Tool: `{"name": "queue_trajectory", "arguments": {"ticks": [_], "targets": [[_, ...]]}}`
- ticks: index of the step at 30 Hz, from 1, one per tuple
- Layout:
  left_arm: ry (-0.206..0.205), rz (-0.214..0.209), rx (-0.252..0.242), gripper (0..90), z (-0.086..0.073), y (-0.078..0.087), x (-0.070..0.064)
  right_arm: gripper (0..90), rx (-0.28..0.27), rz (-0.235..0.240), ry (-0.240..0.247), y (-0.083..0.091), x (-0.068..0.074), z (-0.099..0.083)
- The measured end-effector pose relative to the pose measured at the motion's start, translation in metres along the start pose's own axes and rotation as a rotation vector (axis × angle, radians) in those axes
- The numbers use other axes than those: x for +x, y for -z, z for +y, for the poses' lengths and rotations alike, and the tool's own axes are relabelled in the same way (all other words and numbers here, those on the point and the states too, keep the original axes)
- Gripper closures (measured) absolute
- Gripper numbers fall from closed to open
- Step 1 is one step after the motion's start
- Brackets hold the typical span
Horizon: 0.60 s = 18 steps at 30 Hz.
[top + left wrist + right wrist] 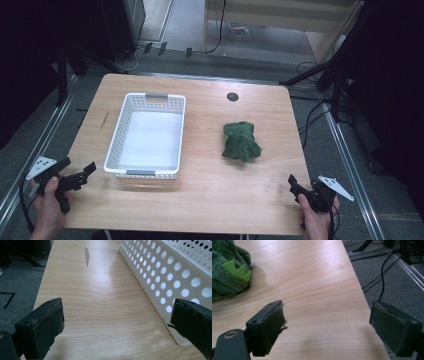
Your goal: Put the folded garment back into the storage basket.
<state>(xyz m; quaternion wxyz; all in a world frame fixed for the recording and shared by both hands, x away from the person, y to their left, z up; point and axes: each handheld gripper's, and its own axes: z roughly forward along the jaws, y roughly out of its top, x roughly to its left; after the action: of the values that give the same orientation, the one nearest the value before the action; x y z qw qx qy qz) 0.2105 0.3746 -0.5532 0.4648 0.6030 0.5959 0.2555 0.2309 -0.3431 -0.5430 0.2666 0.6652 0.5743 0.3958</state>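
The high view is dim around its rim — the floor and corners at nine and three o'clock fall almost to black, while the wooden table sits evenly lit from above. The white basket is the brightest patch, slightly washed out inside, and throws a soft shadow toward six o'clock. The green plush toy reads dark with little detail.

In the left gripper view a pale sheen lies on the wood at twelve o'clock; the near jaws are soft. The right gripper view shows a similar glare toward twelve o'clock — and a faint shadow at six o'clock.
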Motion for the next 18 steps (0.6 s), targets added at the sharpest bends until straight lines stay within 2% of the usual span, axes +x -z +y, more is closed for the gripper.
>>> {"name": "queue_trajectory", "arguments": {"ticks": [6,8,12,18], "targets": [[-0.002,0.001,0.000,0.0,0.000,0.001,0.000,9.9,-0.010,-0.019,-0.012,0.001,0.000,0.001],[0.000,0.000,0.000,0.0,0.000,0.000,0.000,10.1,-0.010,-0.030,-0.016,0.002,0.004,0.003],[-0.004,0.000,-0.001,0.0,0.000,0.001,0.000,10.7,-0.032,-0.069,0.019,0.004,0.014,0.007],[-0.003,0.001,0.000,0.0,0.000,0.001,0.000,10.5,-0.066,-0.027,-0.016,0.008,0.031,0.021]]}}
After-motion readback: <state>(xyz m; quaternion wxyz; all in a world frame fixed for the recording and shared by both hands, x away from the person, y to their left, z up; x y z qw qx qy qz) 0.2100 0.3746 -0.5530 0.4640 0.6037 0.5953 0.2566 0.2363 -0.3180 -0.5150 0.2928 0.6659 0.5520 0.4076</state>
